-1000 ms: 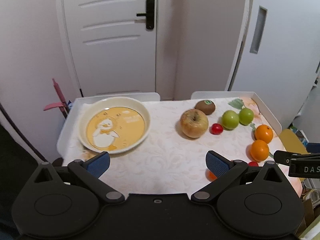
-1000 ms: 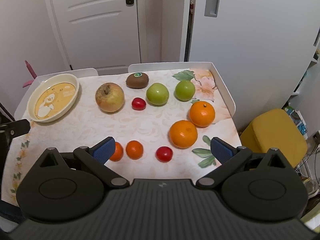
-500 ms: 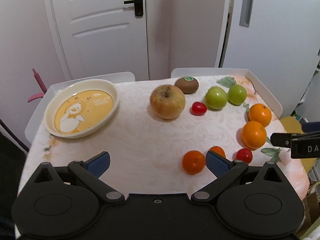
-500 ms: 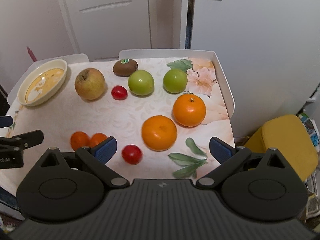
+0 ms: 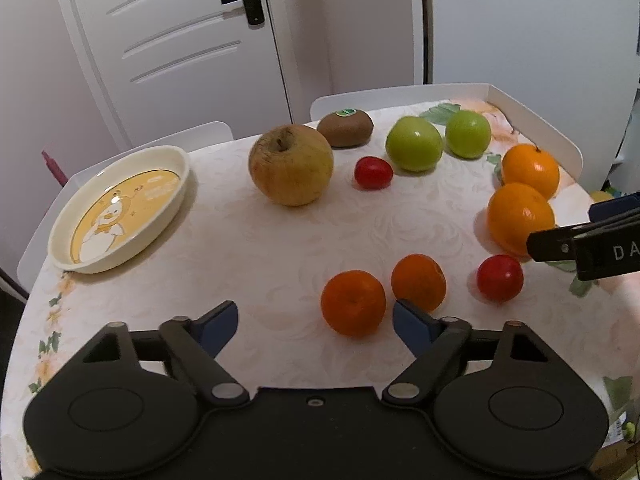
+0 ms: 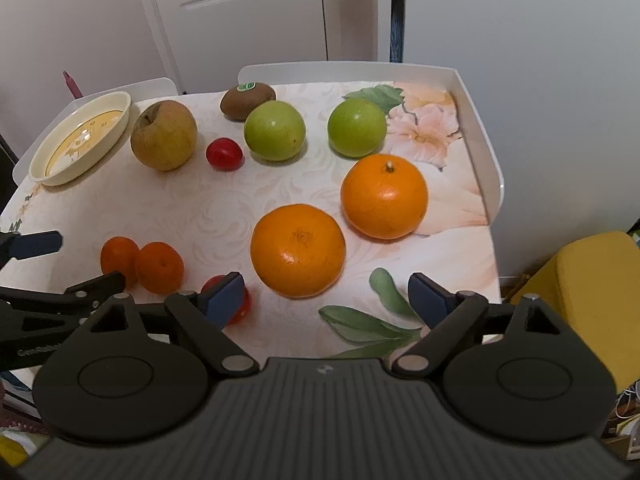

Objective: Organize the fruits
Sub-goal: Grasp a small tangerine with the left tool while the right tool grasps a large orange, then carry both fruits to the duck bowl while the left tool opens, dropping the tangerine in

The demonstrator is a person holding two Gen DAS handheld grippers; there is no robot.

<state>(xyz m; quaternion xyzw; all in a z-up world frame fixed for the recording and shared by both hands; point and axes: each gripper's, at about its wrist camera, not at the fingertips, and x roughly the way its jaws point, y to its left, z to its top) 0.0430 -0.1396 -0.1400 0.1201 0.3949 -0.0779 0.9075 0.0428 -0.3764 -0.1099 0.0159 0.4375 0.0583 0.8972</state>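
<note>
Fruit lies on a floral table. My left gripper (image 5: pixel 315 322) is open and empty; the near small tangerine (image 5: pixel 353 303) sits just ahead between its fingertips, a second tangerine (image 5: pixel 418 282) beside it. My right gripper (image 6: pixel 326 294) is open and empty, just short of a large orange (image 6: pixel 298 250). A second large orange (image 6: pixel 384 196), two green apples (image 6: pixel 275 131) (image 6: pixel 357 128), a yellowish apple (image 6: pixel 164 135), a kiwi (image 6: pixel 248 101) and two red cherry tomatoes (image 6: pixel 224 153) (image 5: pixel 500 278) lie around. The cream duck plate (image 5: pixel 120 210) stands empty at the left.
The table has a raised white rim (image 6: pixel 476 128) at the back and right. A yellow stool (image 6: pixel 596 292) stands off the right edge. White doors stand behind the table. The right gripper's finger (image 5: pixel 580 240) shows in the left wrist view, beside the near orange.
Both grippers have moved forward and down toward the fruit. The left one swung right from the plate toward the small tangerines; the right one closed in on the large oranges. Jaws stayed open.
</note>
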